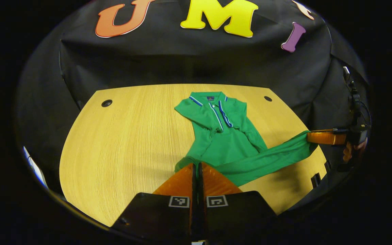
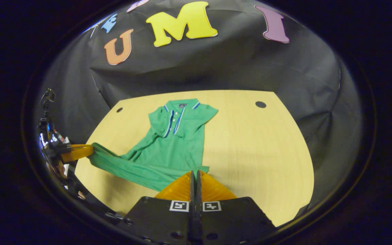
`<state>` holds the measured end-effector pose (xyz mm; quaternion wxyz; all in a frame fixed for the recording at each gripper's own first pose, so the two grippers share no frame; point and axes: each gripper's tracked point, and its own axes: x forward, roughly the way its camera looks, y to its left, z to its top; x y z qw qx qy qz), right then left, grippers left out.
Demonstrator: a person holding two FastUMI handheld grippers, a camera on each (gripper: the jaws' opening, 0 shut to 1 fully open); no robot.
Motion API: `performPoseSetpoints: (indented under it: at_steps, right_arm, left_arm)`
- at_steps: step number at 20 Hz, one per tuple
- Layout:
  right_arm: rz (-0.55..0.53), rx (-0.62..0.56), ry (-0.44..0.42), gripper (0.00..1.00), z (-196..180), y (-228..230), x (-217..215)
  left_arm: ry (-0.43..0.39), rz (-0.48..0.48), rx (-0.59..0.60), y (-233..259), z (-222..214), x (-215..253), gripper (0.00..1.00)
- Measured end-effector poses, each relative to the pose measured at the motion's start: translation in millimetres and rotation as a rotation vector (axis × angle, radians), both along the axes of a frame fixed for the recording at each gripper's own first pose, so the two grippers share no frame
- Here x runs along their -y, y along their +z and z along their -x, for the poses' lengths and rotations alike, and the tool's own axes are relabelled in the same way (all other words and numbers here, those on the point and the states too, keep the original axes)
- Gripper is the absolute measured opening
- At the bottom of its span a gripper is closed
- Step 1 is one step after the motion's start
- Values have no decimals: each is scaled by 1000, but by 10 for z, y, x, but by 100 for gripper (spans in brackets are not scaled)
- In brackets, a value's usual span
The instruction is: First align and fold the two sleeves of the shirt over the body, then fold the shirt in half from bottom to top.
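Green shirt point(image 1: 221, 136) with blue-and-white striped collar and placket lies on the wooden table point(image 1: 128, 136), collar toward the cloth wall. One sleeve is already folded across the chest; the bottom hem is lifted and stretched in a band between the two tongs. Left tongs point(image 1: 197, 166): fingers together, clamped on one hem corner. Right tongs point(image 2: 194, 174): fingers together, clamped on the other hem corner; in the left gripper view they show at the table's edge, gripping the taut fabric.
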<state>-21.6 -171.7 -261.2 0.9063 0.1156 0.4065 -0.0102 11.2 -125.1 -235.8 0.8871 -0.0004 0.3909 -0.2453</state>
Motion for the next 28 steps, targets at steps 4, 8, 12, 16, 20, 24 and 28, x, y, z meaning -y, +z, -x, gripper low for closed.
performPoseSetpoints:
  at_steps: [4,8,12,16,20,24,28]
  right_arm:
    - [8,51,-9,0,-295,232,122]
    - [32,122,-13,0,-659,524,244]
    - [34,150,-13,0,-1050,669,315]
    - [59,177,0,0,-1499,777,388]
    - [60,197,8,0,-1982,806,408]
    - [61,213,16,0,-2486,746,459]
    - [58,206,20,0,-2869,570,521]
  left_arm:
    - [37,19,48,220,-330,4,6]
    - [77,87,68,461,-679,157,6]
    - [98,101,92,624,-1043,275,6]
    - [93,77,129,681,-1487,327,6]
    - [94,74,146,647,-1880,420,5]
    - [125,83,138,503,-2277,507,6]
    - [139,78,144,314,-2628,606,6]
